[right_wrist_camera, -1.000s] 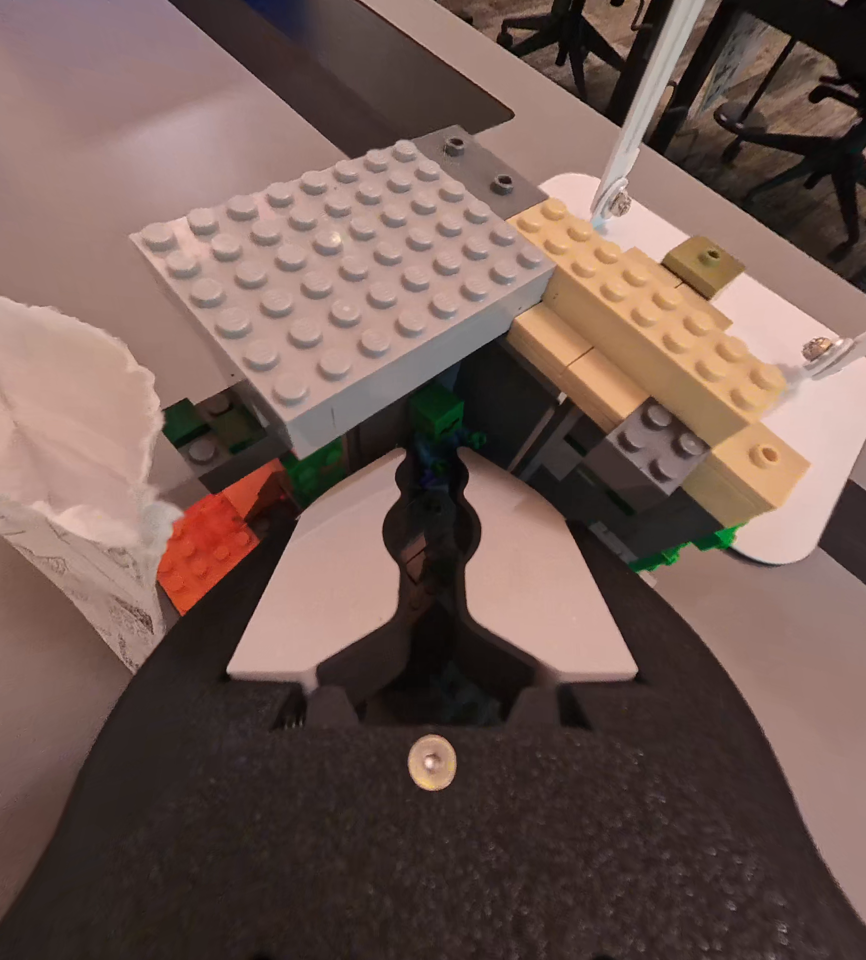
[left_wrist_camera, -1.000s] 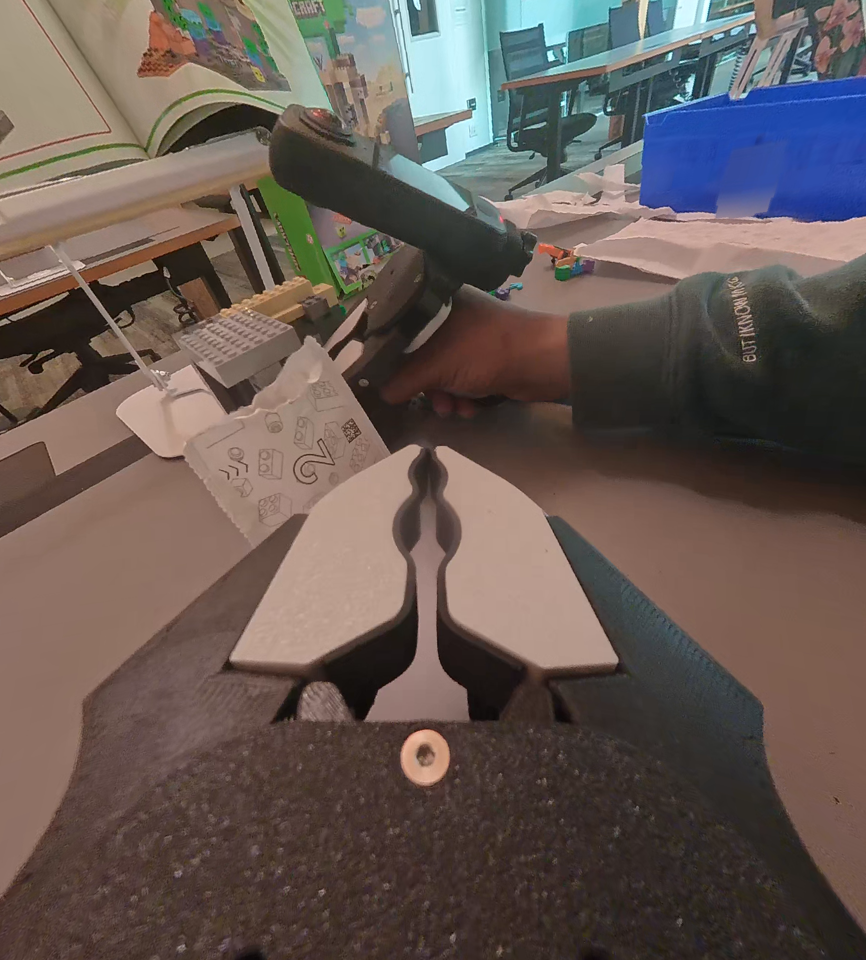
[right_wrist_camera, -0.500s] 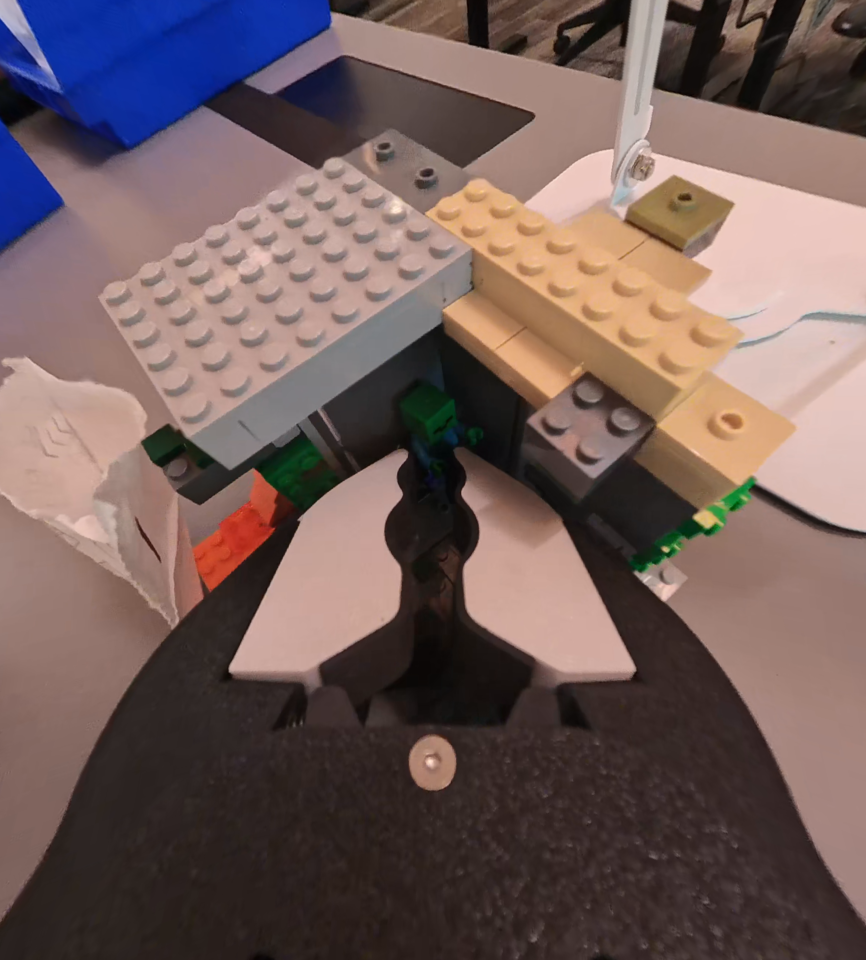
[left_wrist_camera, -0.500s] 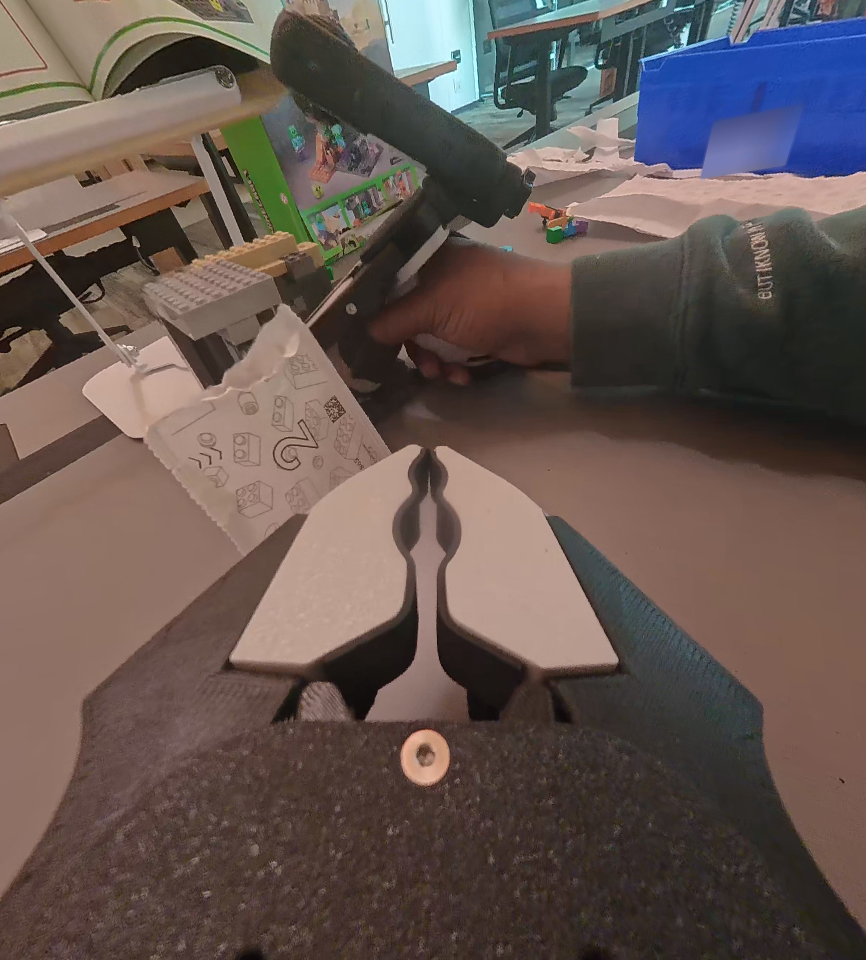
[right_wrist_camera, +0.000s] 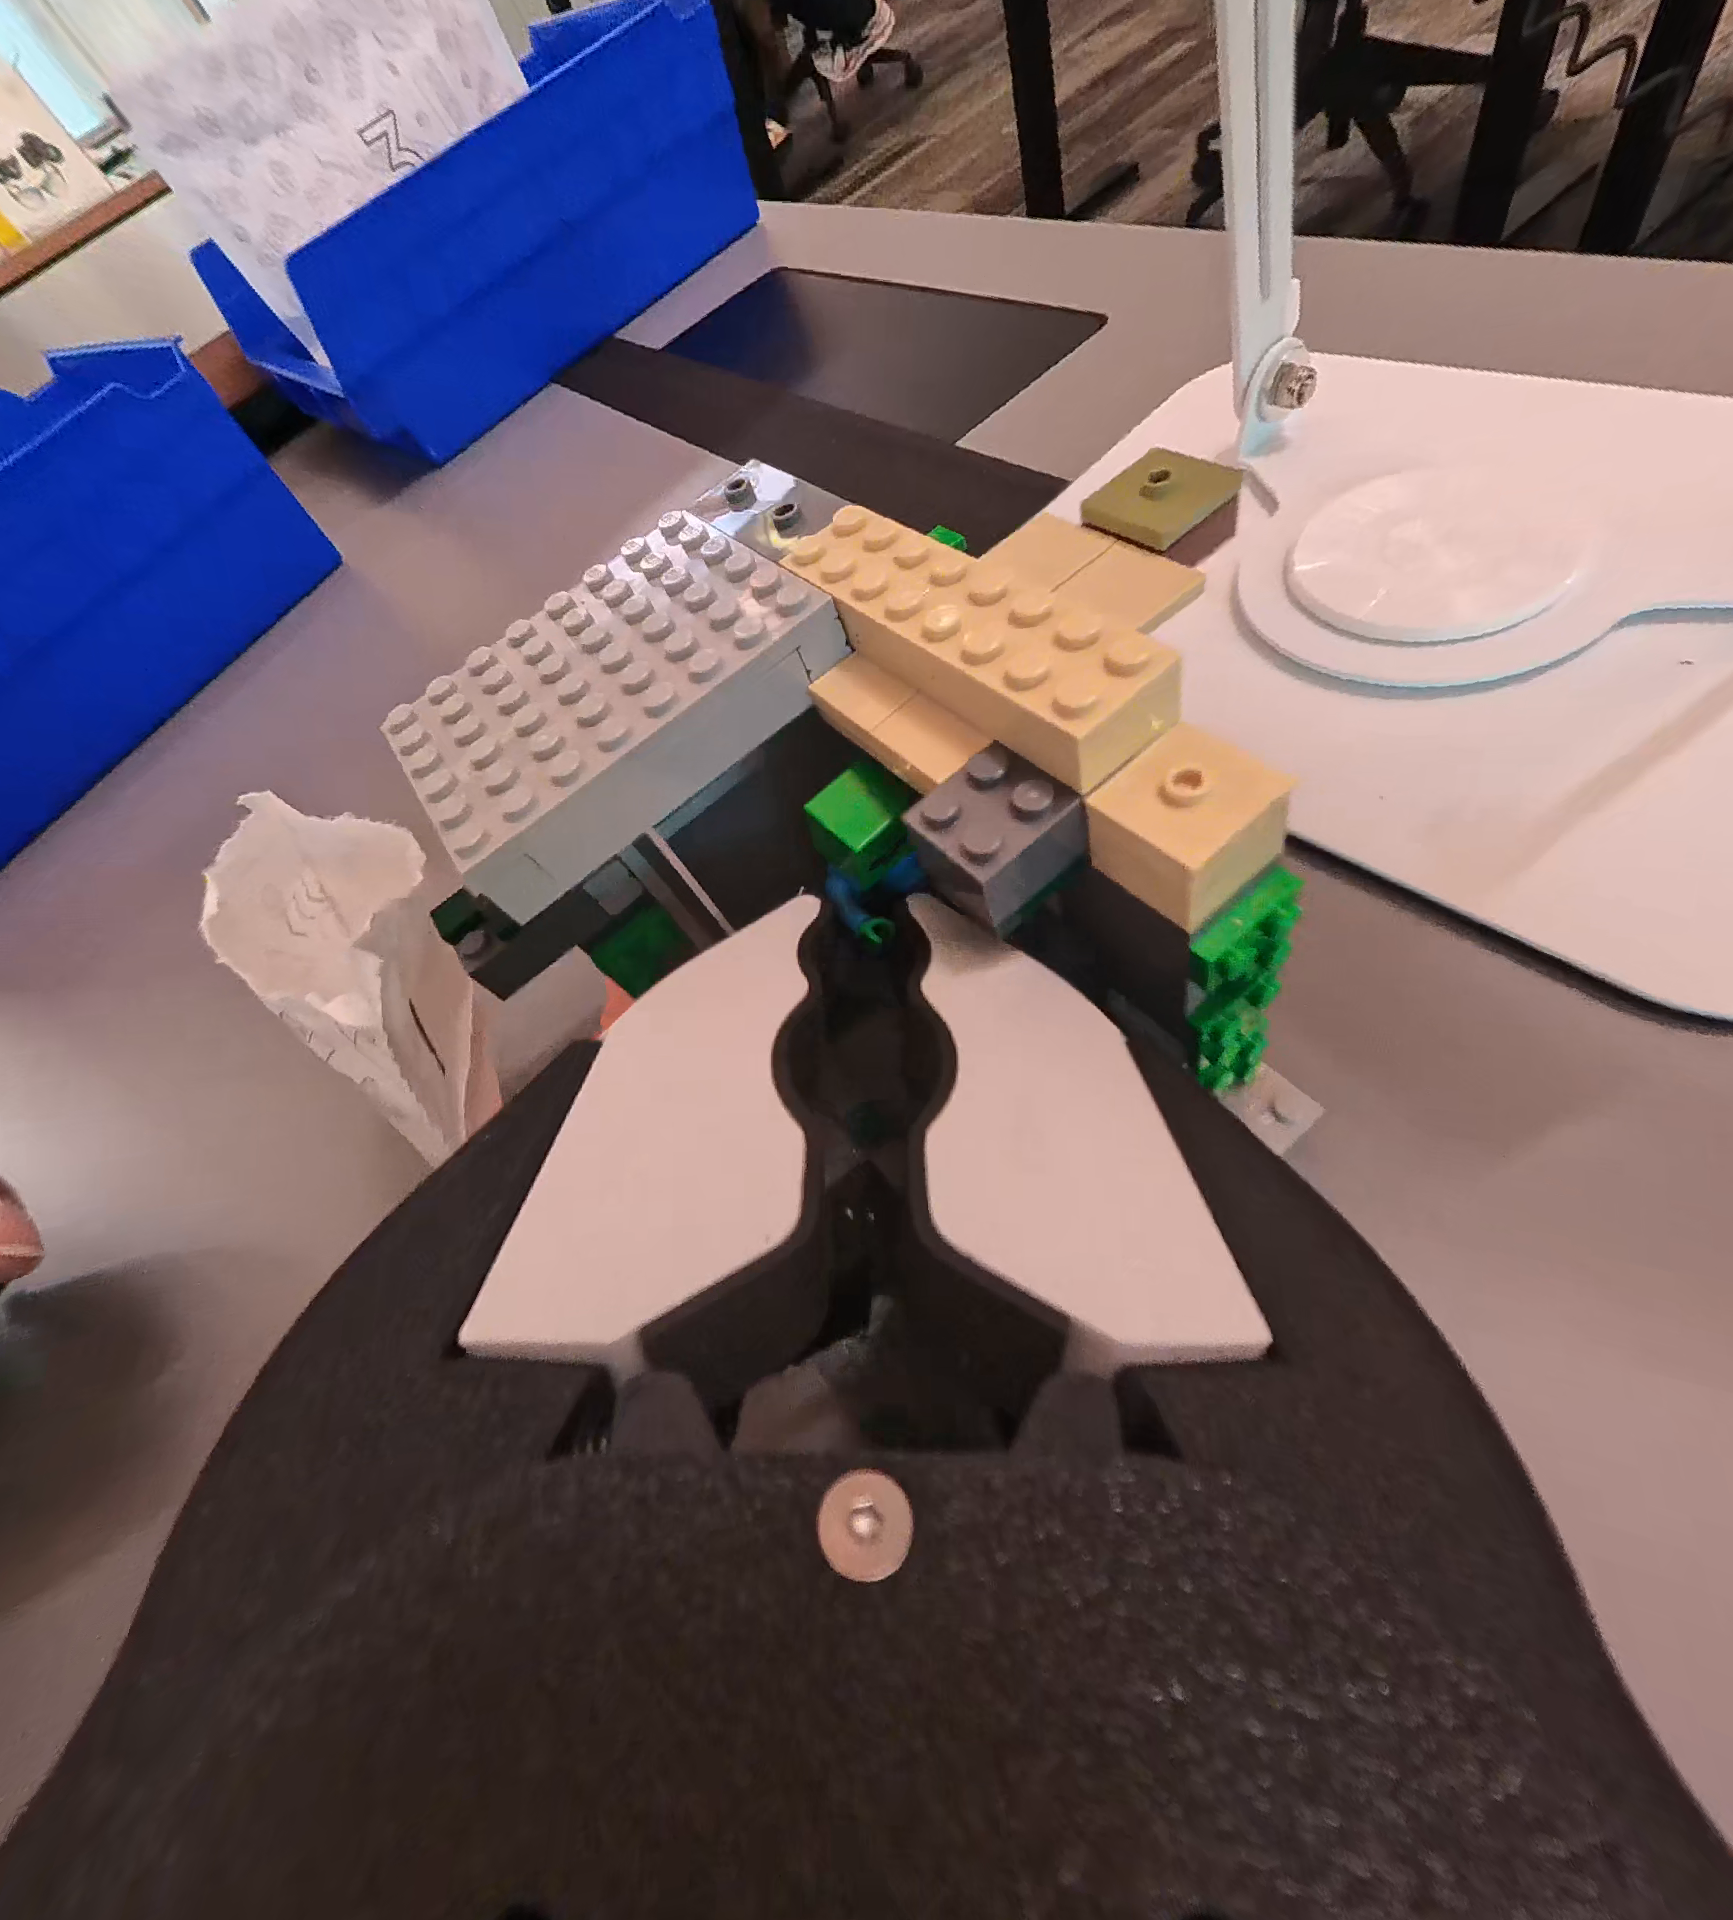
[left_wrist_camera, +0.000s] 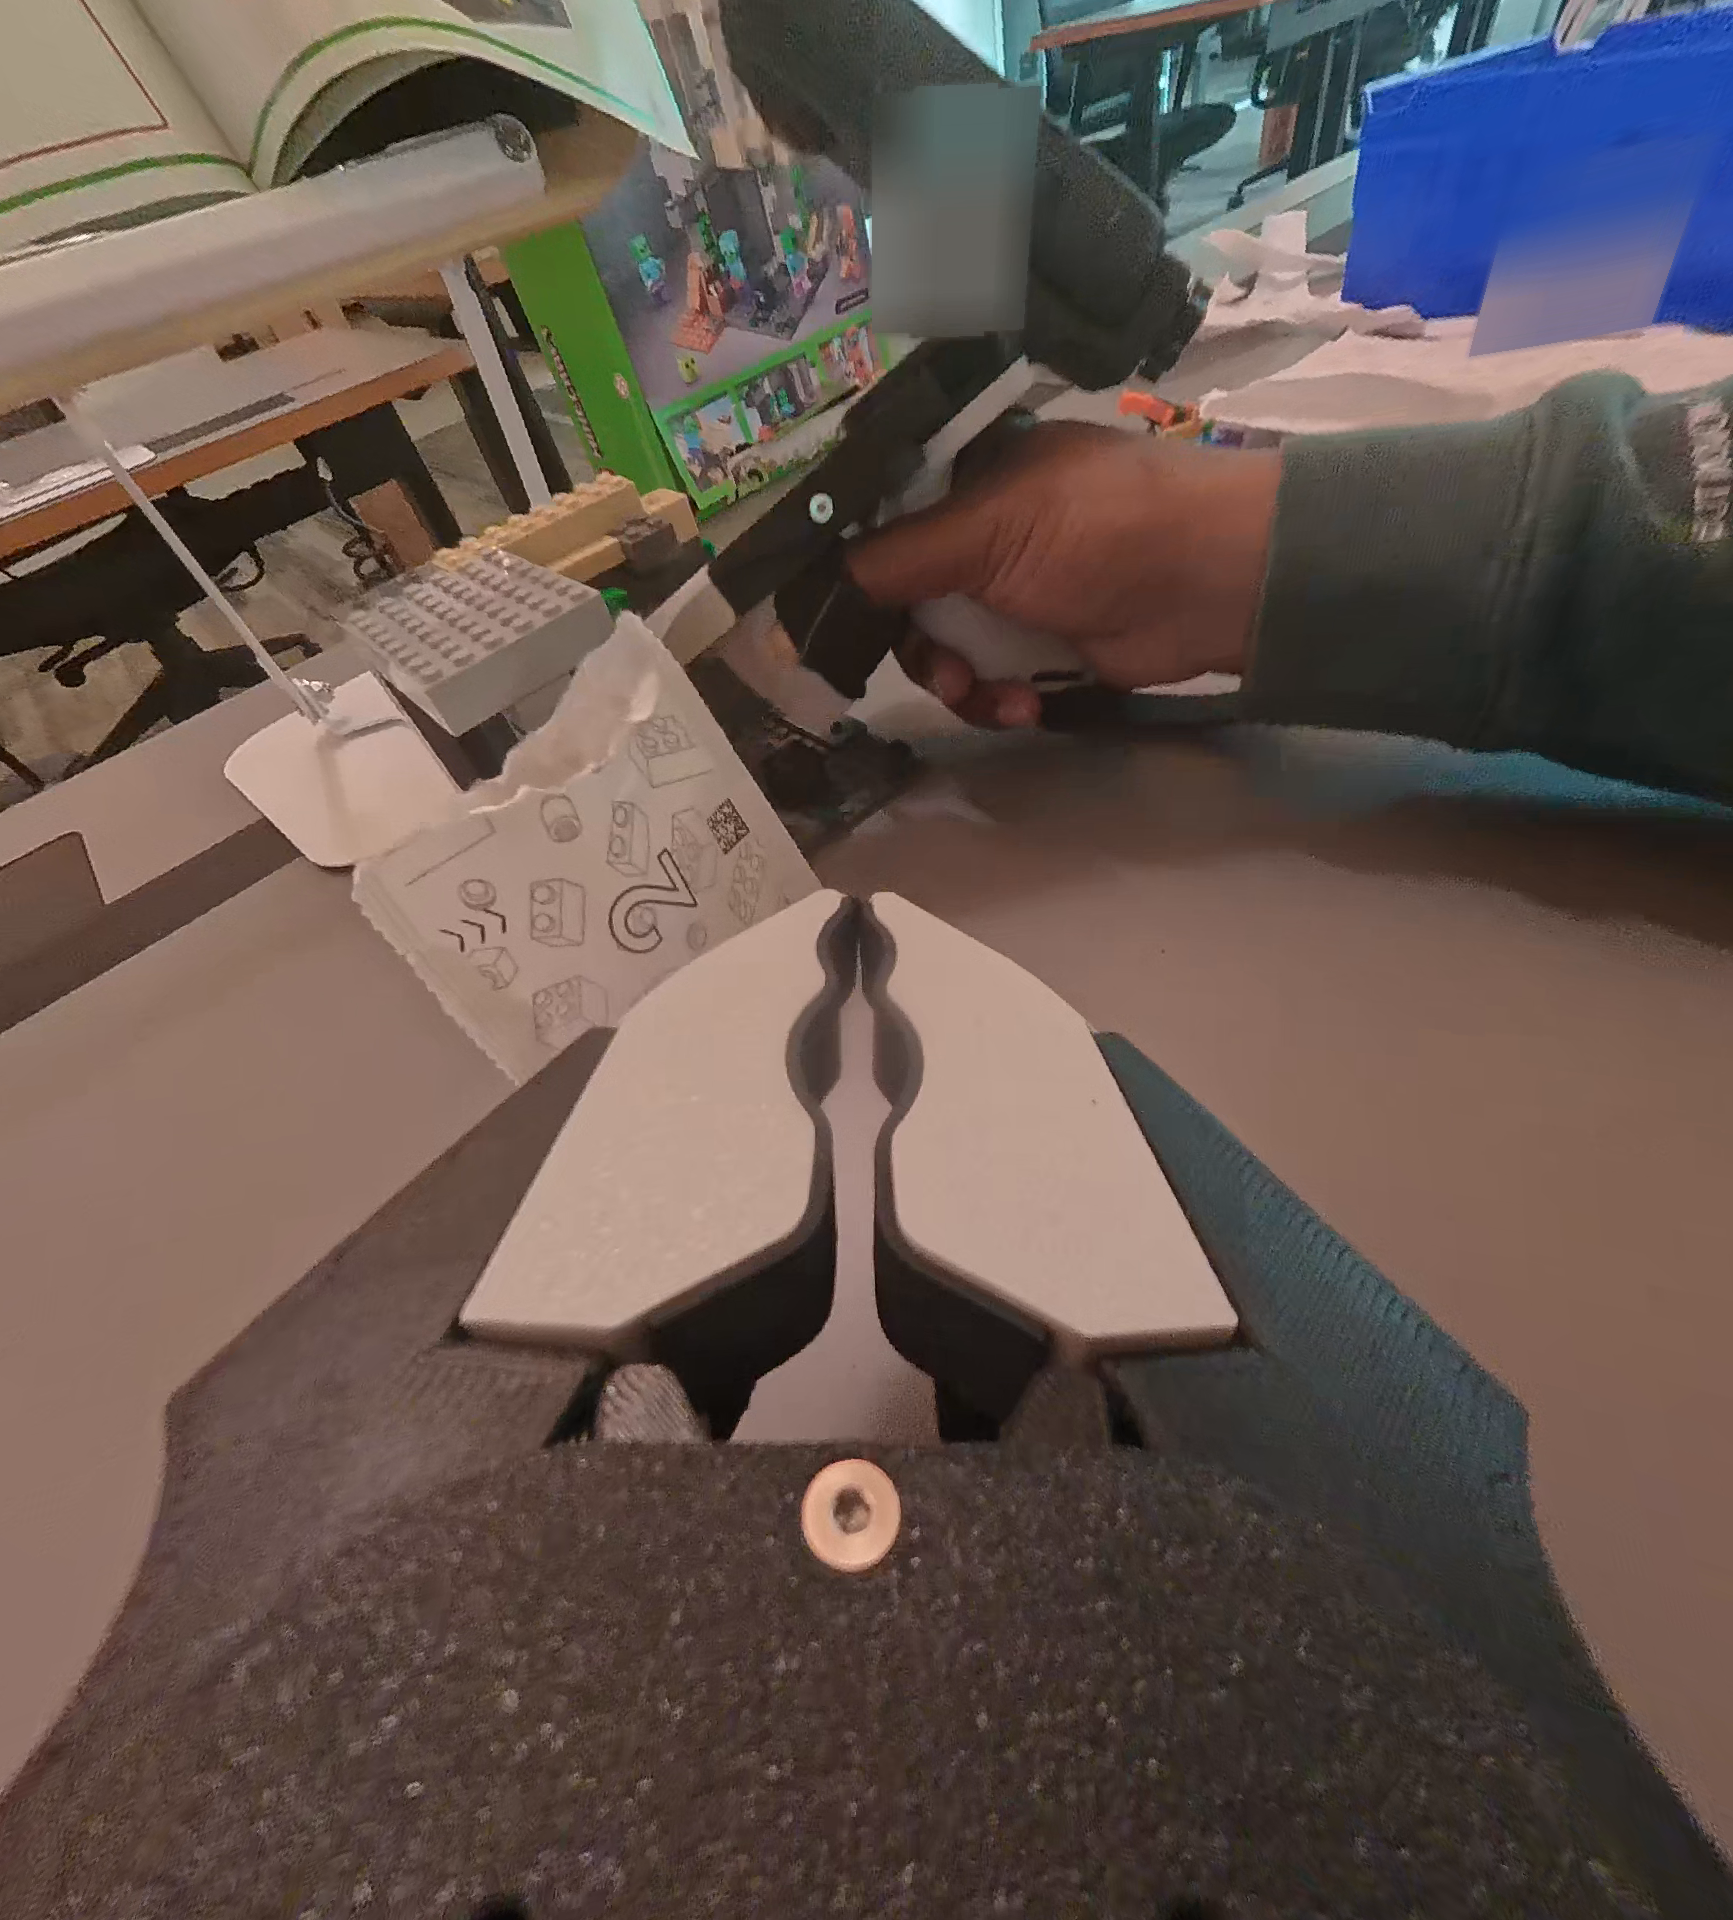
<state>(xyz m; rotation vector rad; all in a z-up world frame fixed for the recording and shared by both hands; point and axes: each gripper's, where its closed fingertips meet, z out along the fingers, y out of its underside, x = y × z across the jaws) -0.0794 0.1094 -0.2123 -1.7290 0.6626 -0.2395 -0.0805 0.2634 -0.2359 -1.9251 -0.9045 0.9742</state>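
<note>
Green-headed, blue-bodied minifigure (right_wrist_camera: pixel 862 847) under brick roof (right_wrist_camera: pixel 602 696)

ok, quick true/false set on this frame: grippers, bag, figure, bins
1. The left gripper is closed on nothing. True.
2. The torn paper bag lies flat on the table. False: it stands upright, torn top open.
3. The green-headed figure is at the right gripper fingertips, beside a dark grey brick. True.
4. The bins are red. False: blue.
</note>
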